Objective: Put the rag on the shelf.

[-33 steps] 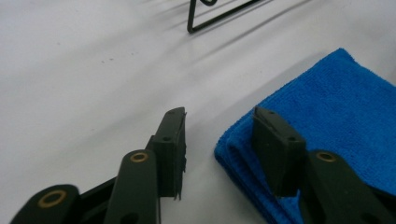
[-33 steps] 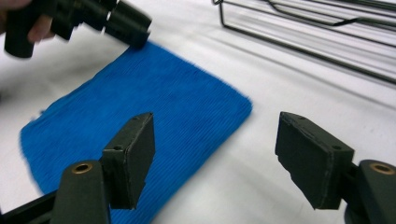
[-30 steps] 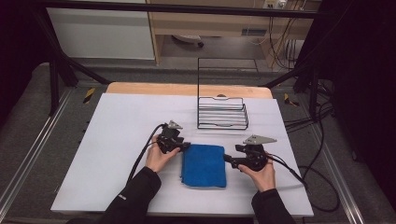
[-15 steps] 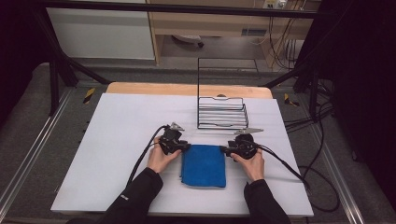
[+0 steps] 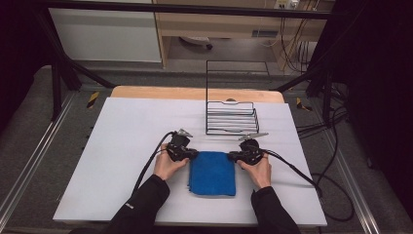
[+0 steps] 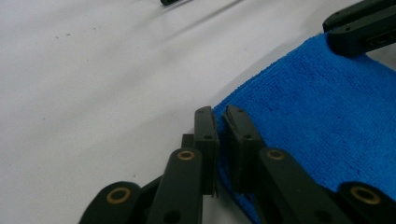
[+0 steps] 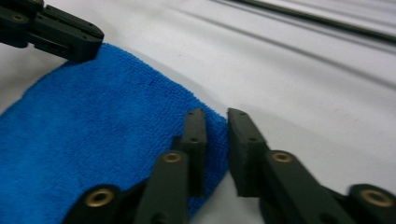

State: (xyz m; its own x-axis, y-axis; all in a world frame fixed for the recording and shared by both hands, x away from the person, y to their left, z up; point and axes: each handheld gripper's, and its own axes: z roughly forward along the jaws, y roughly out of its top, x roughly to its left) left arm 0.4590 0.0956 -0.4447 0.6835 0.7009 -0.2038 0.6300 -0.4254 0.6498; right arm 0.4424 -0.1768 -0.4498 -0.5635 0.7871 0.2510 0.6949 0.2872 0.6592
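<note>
A folded blue cloth lies flat on the white table, between the person's two hands. My left gripper is at its far left corner. In the left gripper view the left gripper has just been closing, and the edge of the cloth is pinched in the narrow gap. My right gripper is at the far right corner. In the right gripper view the right gripper has also just been closing, and the corner of the cloth fills the gap between its jaws.
A black wire basket with a tall frame stands just beyond the cloth, close to the right gripper. Cables trail off to the right and a cable runs back along the left arm. White tabletop stretches away to the left.
The right hand has moved left and slightly farther away, up to the cloth's far right corner. Both pairs of jaws have narrowed onto the cloth. The left hand has stayed put.
</note>
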